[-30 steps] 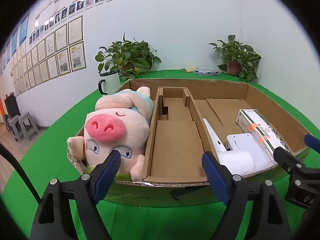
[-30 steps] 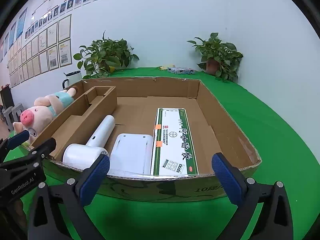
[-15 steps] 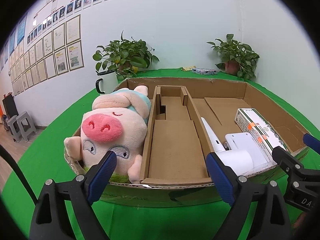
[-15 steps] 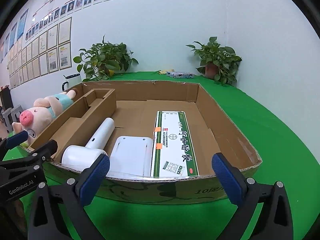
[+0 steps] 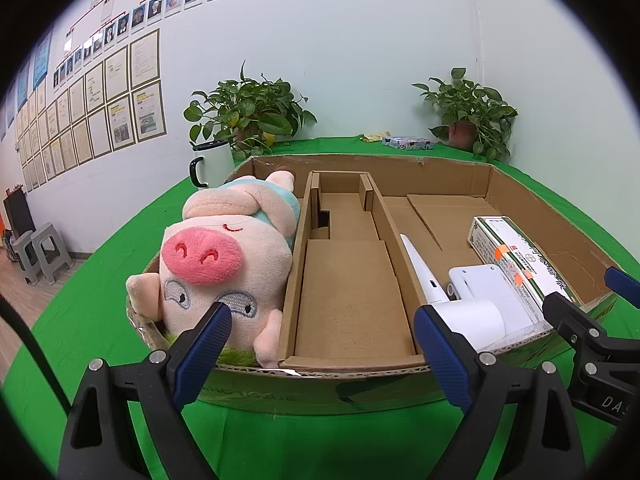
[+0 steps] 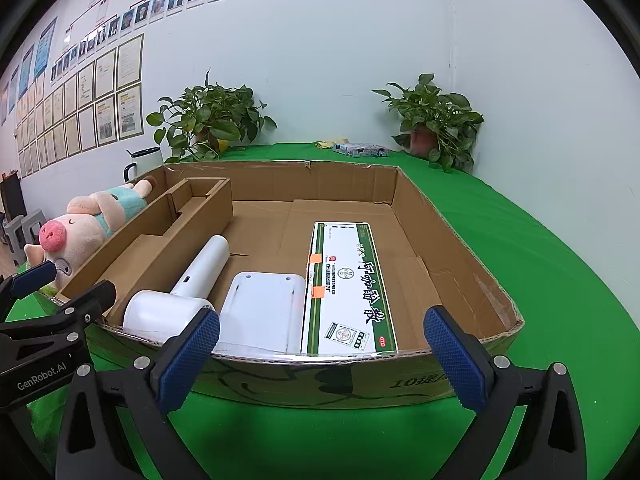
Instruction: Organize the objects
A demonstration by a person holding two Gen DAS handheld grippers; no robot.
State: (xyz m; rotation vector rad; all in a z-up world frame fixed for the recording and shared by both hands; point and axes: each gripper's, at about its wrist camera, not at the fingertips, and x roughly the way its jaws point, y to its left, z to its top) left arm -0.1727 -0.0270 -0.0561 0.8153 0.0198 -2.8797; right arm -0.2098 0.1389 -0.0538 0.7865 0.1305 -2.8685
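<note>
A shallow cardboard box lies on the green table. A pink plush pig lies in its left compartment. A cardboard insert fills the middle. A white hair dryer, a flat white device and a green-and-white medicine box lie in the right part. My left gripper and right gripper are open and empty, just in front of the box's near wall.
A white mug with a black handle stands behind the box's left corner. Two potted plants and a small patterned packet stand at the back wall. Grey stools stand on the floor at left.
My left gripper has drawn back slightly from the box and its jaws have opened a little wider. The right gripper has hardly moved.
</note>
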